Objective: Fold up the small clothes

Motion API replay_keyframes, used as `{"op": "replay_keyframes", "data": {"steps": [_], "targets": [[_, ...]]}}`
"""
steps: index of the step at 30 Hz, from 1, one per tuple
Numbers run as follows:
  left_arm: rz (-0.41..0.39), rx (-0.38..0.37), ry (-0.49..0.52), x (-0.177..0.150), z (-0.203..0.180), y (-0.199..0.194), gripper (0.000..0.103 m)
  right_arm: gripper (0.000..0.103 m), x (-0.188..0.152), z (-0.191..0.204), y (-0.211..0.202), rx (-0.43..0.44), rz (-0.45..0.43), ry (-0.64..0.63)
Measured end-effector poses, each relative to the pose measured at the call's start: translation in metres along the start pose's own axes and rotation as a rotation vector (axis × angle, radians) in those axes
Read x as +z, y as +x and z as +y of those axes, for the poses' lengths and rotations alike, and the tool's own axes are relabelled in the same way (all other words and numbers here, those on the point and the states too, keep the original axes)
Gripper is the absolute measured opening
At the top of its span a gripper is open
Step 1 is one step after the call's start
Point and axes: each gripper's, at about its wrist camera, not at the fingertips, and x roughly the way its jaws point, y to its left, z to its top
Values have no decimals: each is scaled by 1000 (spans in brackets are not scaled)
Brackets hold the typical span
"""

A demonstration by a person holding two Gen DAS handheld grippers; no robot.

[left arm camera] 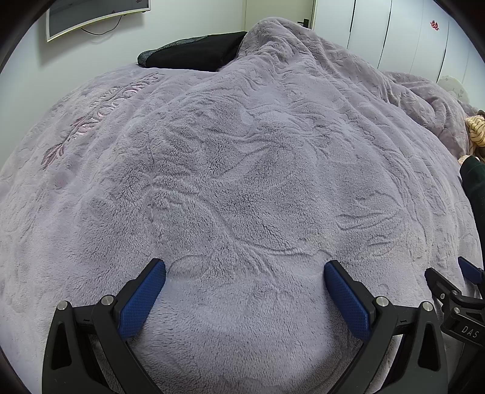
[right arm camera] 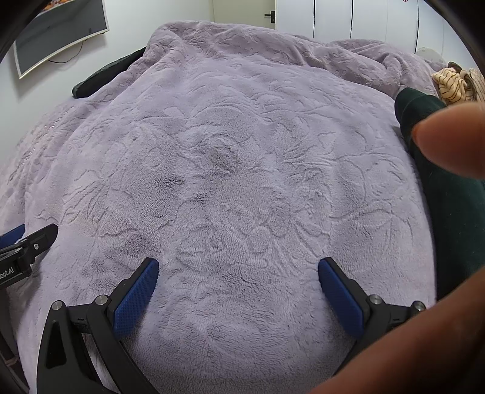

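Note:
A dark green garment [right arm camera: 436,194] lies on the lilac fleece blanket [right arm camera: 236,157] at the right; its edge [left arm camera: 473,178] shows at the far right of the left wrist view. Behind it sits a crumpled beige striped garment [right arm camera: 454,80], also visible [left arm camera: 477,130]. My left gripper [left arm camera: 245,265] hovers open over bare blanket [left arm camera: 236,169], nothing between its blue pads. My right gripper [right arm camera: 238,262] is open too, over bare blanket, left of the green garment. Each gripper shows at the edge of the other's view: the right one [left arm camera: 454,291], the left one [right arm camera: 27,242].
A person's fingers [right arm camera: 451,142] cover the right and lower right of the right wrist view. A dark pillow [left arm camera: 194,51] lies at the bed's far end. Blanket is bunched up at the back right [left arm camera: 418,88]. A wall screen [left arm camera: 91,15] and white wardrobe doors [right arm camera: 363,18] stand beyond.

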Motion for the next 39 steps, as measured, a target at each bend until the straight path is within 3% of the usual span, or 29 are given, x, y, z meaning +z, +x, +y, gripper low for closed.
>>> {"op": "replay_keyframes", "data": {"steps": [39], "targets": [[0, 0, 0, 0, 0, 0, 103, 103, -1, -2, 1, 13, -4, 13]]}}
